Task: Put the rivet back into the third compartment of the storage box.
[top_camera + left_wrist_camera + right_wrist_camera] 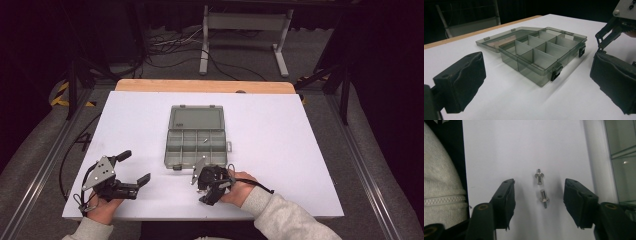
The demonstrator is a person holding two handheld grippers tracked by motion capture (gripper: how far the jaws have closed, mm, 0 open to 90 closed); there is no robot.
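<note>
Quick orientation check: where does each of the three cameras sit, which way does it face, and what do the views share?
High view: above the person's side, looking forward and down; both hands, left gripper, right gripper.
Left gripper view: rides the left gripper, low, facing the open compartment box; its fingers frame it.
Right gripper view: looks down on two screws between its open fingers; a sleeve.
Shared: box, white table.

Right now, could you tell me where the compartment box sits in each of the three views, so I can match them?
High view: the compartment box lies open at the centre of the white table, lid folded back away from the person.
Left gripper view: it sits in the middle, above and between the black jaws.
Right gripper view: its edge runs along the right border.
Shared landmark: the white table.
</note>
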